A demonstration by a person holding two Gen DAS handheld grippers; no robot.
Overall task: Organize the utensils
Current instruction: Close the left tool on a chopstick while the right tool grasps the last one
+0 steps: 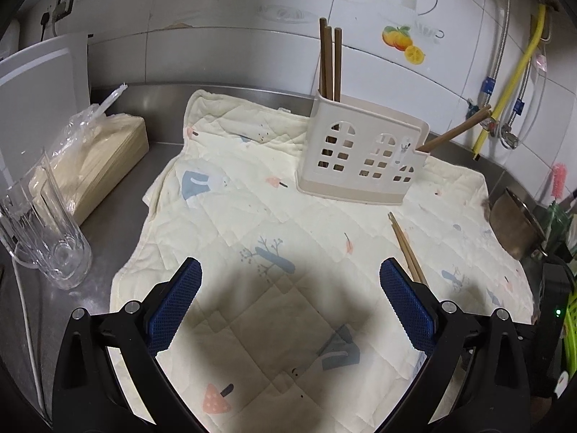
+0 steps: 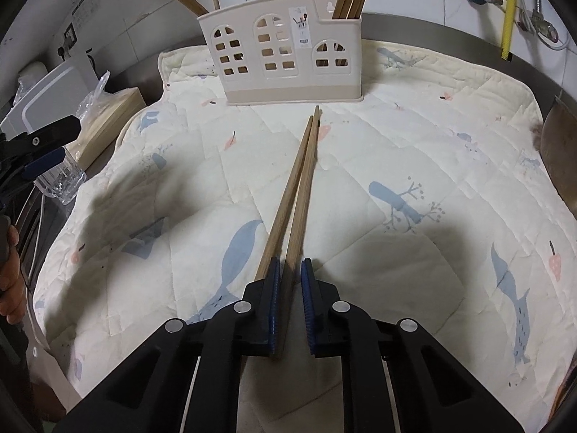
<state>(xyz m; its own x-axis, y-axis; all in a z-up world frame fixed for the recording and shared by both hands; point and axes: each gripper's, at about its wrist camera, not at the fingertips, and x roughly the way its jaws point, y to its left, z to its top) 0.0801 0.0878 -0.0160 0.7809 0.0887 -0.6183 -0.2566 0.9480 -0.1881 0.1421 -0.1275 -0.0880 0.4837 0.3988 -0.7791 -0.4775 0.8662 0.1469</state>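
Jaws wide apart, the left gripper [image 1: 290, 285] holds nothing above the quilted cloth [image 1: 223, 216]. Far ahead stands the utensil holder [image 1: 360, 158] with chopsticks; a glass [image 1: 47, 238] sits left.

In the right wrist view, the right gripper [image 2: 288, 274] clamps a pair of chopsticks [image 2: 299, 180], tips pointing toward the holder.

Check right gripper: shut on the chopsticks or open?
Shut on chopsticks: the right gripper has both blue pads pressed against the chopstick pair, which points toward the holder.
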